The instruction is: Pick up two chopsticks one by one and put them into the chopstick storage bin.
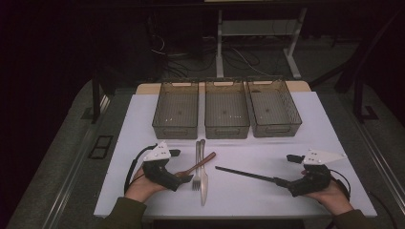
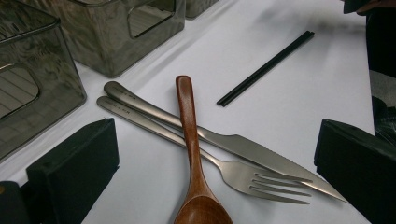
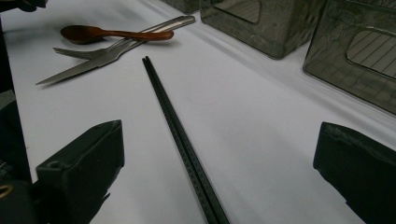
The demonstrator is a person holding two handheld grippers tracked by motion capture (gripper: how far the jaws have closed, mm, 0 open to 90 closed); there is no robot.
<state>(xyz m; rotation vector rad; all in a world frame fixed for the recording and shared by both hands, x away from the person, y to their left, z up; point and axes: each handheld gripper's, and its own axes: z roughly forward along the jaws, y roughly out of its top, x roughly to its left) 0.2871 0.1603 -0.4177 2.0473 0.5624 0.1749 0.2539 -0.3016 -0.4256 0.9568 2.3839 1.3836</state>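
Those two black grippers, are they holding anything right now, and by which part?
Nothing is held. The left gripper stands open around the wooden spoon, its bowl end between the jaws. The right gripper stands open around the black chopsticks, unpinched.

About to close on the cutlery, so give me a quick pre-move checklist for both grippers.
1. Left gripper open: ok, jaws wide apart.
2. Wooden spoon between the left jaws: ok, bowl end centred.
3. Spoon free to lift: not ok, its handle lies across the fork and knife.
4. Right gripper open: ok.
5. Chopsticks lined up between the right jaws: ok, pair lying together.
6. Three bins ready at the far side: ok, nothing large inside them.
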